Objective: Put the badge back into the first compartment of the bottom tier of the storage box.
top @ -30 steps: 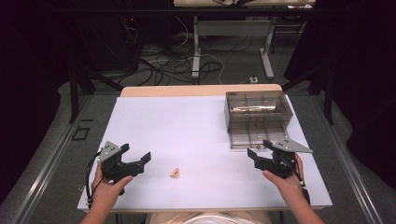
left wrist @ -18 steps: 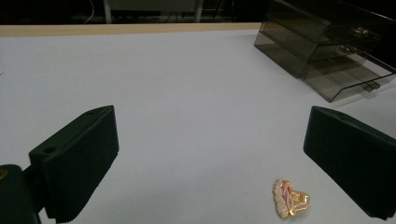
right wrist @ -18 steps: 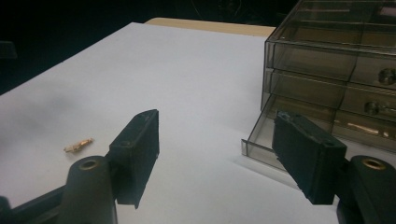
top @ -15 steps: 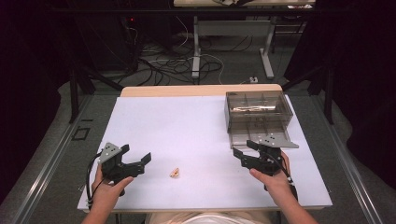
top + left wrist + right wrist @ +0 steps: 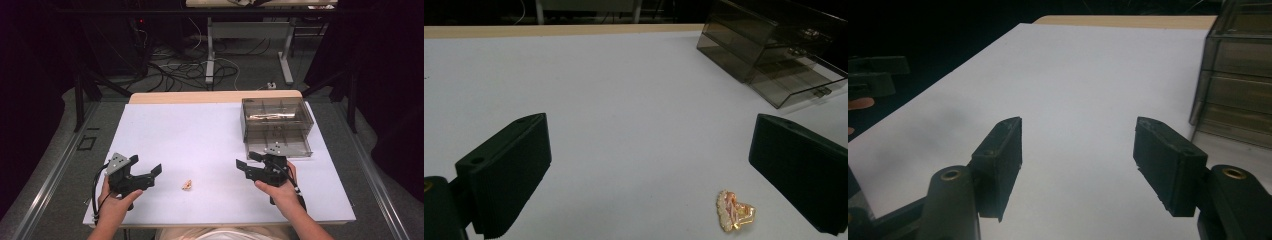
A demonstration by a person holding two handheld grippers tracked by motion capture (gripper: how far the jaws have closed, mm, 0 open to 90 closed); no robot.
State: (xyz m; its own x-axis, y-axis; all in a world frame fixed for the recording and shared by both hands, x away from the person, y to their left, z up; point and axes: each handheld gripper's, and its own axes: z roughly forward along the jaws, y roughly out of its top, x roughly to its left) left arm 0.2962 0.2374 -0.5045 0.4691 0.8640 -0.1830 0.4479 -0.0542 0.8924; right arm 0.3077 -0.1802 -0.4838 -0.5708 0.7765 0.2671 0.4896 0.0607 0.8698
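Note:
A small gold and pink trinket [image 5: 187, 185] lies on the white table top [image 5: 200, 135] near the front, between my two grippers. My left gripper [image 5: 146, 165] is held low at the front left, open, with its jaws pointing toward the trinket. In the left gripper view the trinket [image 5: 735, 211] lies just inside the right jaw of that gripper [image 5: 646, 130], untouched. My right gripper [image 5: 246, 160] hovers in front of the smoked drawer box [image 5: 276, 125], pointing left. Its jaws [image 5: 1078, 125] have just been closing a little and stand open over bare table.
The drawer box [image 5: 774, 55] stands at the back right with its lower drawer [image 5: 277, 142] pulled out toward me; something gold lies in an upper compartment. In the right gripper view the box [image 5: 1243, 75] is close on the right. Cables and table legs lie on the floor behind.
My right gripper has moved left, away from the drawer front toward the middle of the table. The left gripper and the trinket have stayed put.

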